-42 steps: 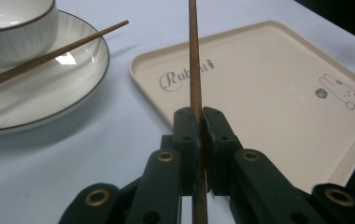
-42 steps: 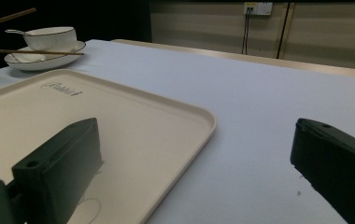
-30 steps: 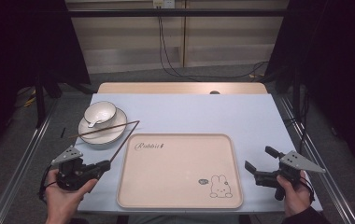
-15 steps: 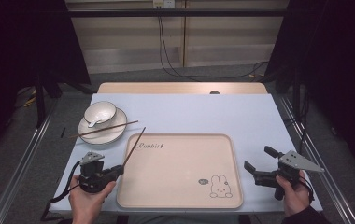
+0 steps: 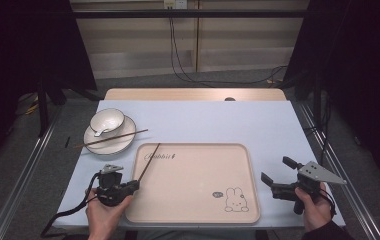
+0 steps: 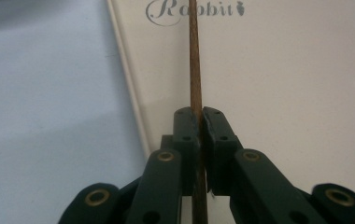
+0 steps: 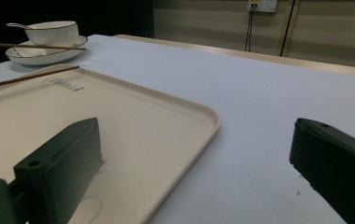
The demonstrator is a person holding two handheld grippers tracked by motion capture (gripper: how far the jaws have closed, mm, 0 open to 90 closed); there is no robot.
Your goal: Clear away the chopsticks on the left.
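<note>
My left gripper [image 5: 134,185] is at the tray's near left edge, shut on the end of a thin brown chopstick [image 5: 149,161]. The stick points away over the cream tray [image 5: 198,170] toward its "Rabbit" lettering. In the left gripper view both jaws press the chopstick [image 6: 194,70] between them, left gripper [image 6: 200,116] above the tray's left rim [image 6: 133,107]. A second chopstick [image 5: 110,139] lies across the white plate [image 5: 123,145], beside the white bowl [image 5: 106,121]. My right gripper [image 5: 277,169] rests open on the table right of the tray, with nothing between its jaws [image 7: 194,158].
The light blue table top [image 5: 258,125] stretches behind and right of the tray. A spoon handle [image 7: 14,25] sticks out of the bowl [image 7: 52,31]. Metal rails run along both table sides, and a cable trails from the left gripper off the near edge.
My left hand has moved right and down to the tray's left edge with the chopstick, whose tip has swung from near the plate to over the tray. The right hand has stayed still.
</note>
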